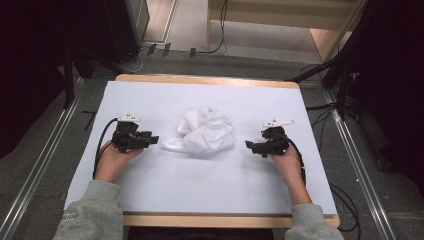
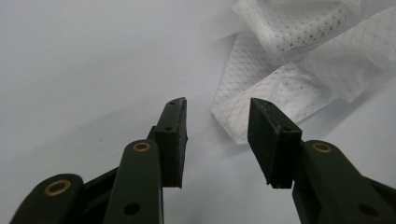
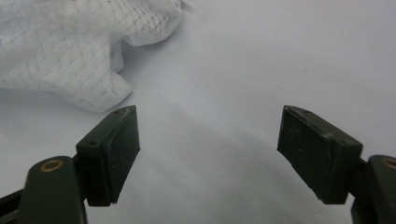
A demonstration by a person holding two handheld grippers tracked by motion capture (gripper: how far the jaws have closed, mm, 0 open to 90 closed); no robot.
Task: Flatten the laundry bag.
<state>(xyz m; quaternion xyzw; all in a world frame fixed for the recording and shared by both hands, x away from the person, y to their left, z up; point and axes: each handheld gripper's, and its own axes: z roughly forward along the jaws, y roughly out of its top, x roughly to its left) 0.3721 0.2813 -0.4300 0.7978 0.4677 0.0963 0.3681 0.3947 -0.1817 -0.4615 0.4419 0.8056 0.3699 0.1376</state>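
A crumpled white mesh cloth (image 1: 205, 131) lies in a heap at the middle of the table. My left gripper (image 1: 154, 139) rests on the table just left of the heap, open and holding nothing. In the left gripper view a corner of the cloth (image 2: 261, 100) lies just beyond the parted jaws of the left gripper (image 2: 218, 112). To the right of the heap my right gripper (image 1: 248, 145) is open wide. The right gripper view has the cloth (image 3: 70, 51) at upper left, a short way from the right gripper (image 3: 205, 123).
The white table sheet (image 1: 200, 185) covers the wooden tabletop, whose near edge (image 1: 210, 220) runs along the bottom. Metal rails (image 1: 42, 160) flank the table on the floor. Cables (image 1: 320, 112) and dark stands sit at the right and back.
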